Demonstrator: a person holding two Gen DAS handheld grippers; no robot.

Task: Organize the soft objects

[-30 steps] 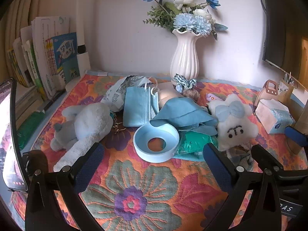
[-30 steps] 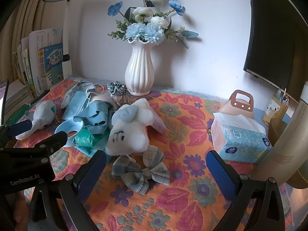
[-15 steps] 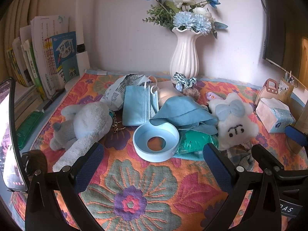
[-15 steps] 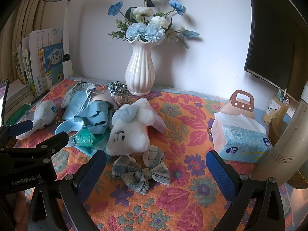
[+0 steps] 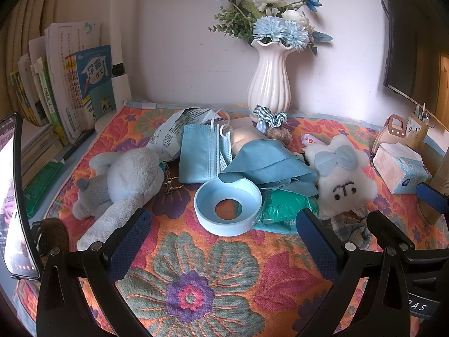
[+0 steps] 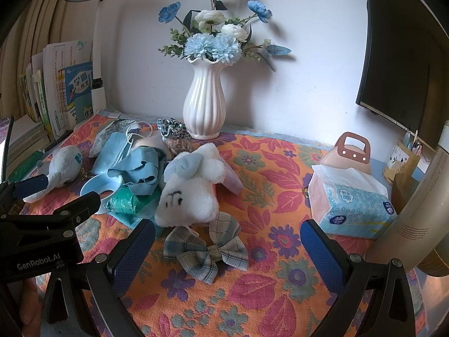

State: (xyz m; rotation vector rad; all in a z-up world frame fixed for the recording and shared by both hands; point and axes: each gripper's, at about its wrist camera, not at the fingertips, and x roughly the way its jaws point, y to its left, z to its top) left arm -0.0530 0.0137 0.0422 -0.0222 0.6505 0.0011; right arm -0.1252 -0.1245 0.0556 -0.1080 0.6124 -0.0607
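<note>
Clutter heaped on the floral cloth, both grippers wide and empty

Soft things crowd the middle of the floral cloth (image 5: 196,280). We see a grey-blue plush (image 5: 123,177) lying on its side at the left, a short chain at its neck. Beside it lie blue face masks (image 5: 199,154) on a printed packet, then a folded blue cloth (image 5: 266,163) draped over a green pouch (image 5: 283,205). A pale blue plastic ring (image 5: 227,205) sits in front, touching the cloth's edge. To the right rests a white plush with a blue bow (image 6: 193,191), and just in front of it a plaid bow (image 6: 204,247) flat on the cloth. A scrunchie (image 6: 171,129) lies by the foot of the white vase (image 6: 204,106).

Around the heap stand books (image 5: 70,84) at the left, a tissue pack (image 6: 353,205) and a tan bottle (image 6: 421,219) at the right.

Our left gripper (image 5: 224,241) hangs low before the ring, its fingers spread wide, touching nothing. Our right gripper (image 6: 227,250) has its pads equally far apart, the plaid bow lying between them on the cloth, not touched.
</note>
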